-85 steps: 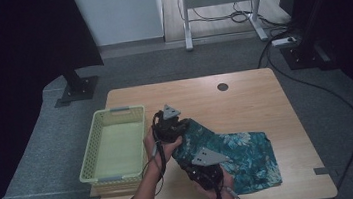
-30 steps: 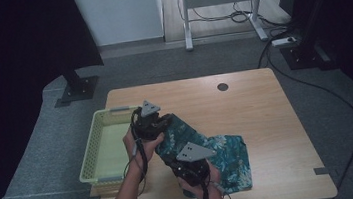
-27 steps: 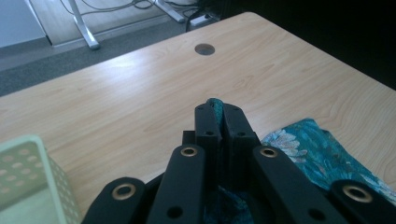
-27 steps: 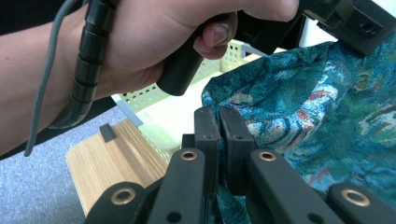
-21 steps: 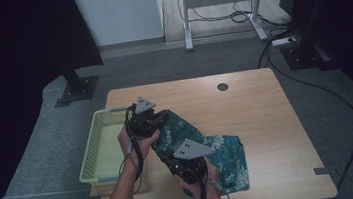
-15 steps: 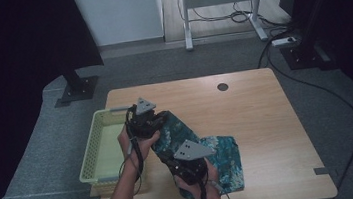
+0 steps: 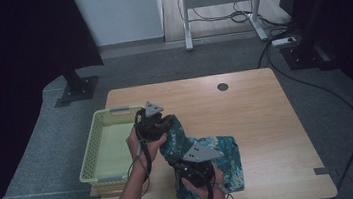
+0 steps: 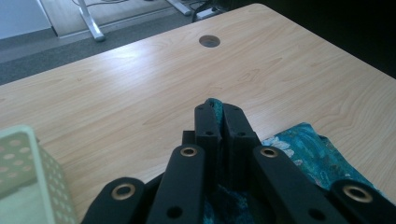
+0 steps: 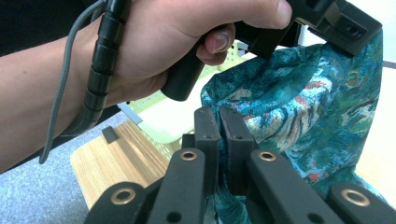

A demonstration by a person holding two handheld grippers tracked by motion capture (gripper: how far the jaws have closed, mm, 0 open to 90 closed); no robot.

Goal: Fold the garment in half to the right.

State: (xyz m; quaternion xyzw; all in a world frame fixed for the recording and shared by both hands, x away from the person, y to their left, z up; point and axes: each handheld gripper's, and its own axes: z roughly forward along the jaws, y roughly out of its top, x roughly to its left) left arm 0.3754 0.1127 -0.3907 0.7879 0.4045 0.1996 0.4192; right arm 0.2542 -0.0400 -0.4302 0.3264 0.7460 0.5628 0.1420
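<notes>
The left gripper (image 7: 155, 123) and right gripper (image 7: 191, 171) each clamp an edge of the teal floral-patterned cloth (image 7: 221, 155), which is lifted at its left end beside the pale green perforated plastic basket (image 7: 92, 154) and otherwise rests on the light wooden table (image 7: 265, 104). Risk: both grips take only a thin margin, so uneven pulling could slip an edge free, and the hanging fabric may snag the basket rim.

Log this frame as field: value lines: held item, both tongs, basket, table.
held item: teal patterned cloth, partly lifted, far edge raised, the rest lying on the table
left tongs: jaws shut on the cloth's raised edge, a sliver of fabric between the tips
right tongs: jaws shut on the cloth's near edge
basket: pale green, perforated, at the table's left edge, nothing seen inside
table: light wood, round dark hole near the far edge
cloth vs basket: cloth beside the basket, not in it
</notes>
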